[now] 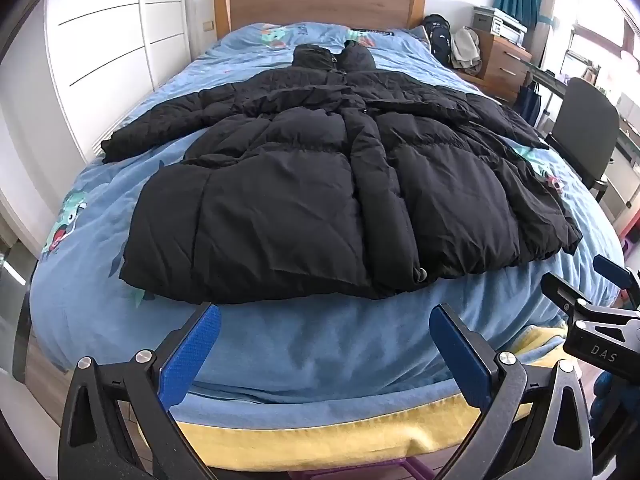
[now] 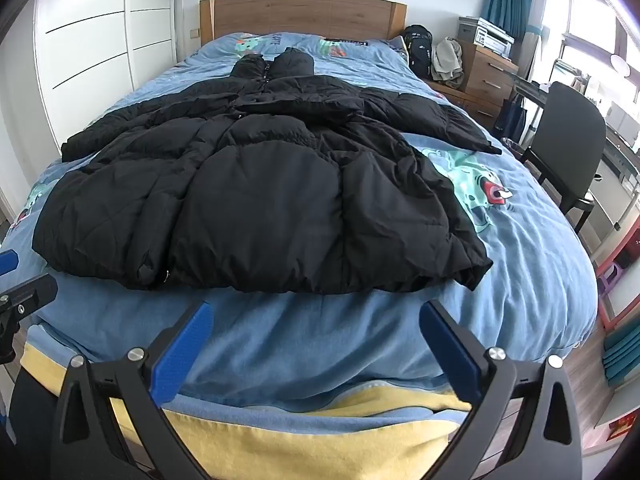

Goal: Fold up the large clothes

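Puffer coat (image 1: 320,184) lies spread on bed (image 1: 304,344); both grippers' jaws gape, seemingly empty.

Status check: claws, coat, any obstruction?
Left claw and right claw open, empty. Black puffer coat spread flat on bed, untouched. Nothing in the way.

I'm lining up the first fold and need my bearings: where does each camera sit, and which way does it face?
Left wrist: on the left gripper at the bed's foot, facing the headboard over the black coat; its open blue fingers show, and the right gripper at right.
Right wrist: on the right gripper, same direction, set further right; its open fingers show, the left gripper at left.
Shared: coat, blue bedcover, headboard, chair.
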Demonstrator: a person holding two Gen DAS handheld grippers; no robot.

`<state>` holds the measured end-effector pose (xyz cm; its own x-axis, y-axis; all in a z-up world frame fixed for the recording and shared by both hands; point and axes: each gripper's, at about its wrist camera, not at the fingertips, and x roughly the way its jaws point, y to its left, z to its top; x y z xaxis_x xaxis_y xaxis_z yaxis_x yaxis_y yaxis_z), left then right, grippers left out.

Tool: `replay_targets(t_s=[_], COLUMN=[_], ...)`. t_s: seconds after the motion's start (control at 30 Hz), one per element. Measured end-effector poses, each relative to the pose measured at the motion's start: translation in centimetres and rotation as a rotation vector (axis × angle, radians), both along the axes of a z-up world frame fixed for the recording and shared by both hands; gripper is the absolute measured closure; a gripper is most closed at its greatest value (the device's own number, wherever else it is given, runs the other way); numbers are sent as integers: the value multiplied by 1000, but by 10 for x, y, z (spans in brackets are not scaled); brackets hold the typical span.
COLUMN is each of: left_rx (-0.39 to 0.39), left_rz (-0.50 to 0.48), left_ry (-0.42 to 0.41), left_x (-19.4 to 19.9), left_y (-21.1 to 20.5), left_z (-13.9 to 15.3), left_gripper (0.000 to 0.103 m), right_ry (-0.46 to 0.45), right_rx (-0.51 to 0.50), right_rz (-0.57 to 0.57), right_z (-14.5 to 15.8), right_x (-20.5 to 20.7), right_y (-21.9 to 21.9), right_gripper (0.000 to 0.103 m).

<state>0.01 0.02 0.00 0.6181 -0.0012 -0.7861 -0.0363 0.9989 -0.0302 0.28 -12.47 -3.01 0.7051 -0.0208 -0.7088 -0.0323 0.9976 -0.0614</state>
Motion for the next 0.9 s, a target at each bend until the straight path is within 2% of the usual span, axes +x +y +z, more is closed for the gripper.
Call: replay_targets(t_s=[0.4,0.9], left_rx=[12,40], left_rz=[24,-7], left_ry=[-17,2], left_x=[-1,4], left_y=[2,3], left_z=[-3,-8], left_gripper=[1,1], right_ry=[-4,-7], right_rx=[1,34], right_rz=[25,35], right_z=[0,-1], right_x=[-2,1], right_y=[5,4], right_gripper=[0,0])
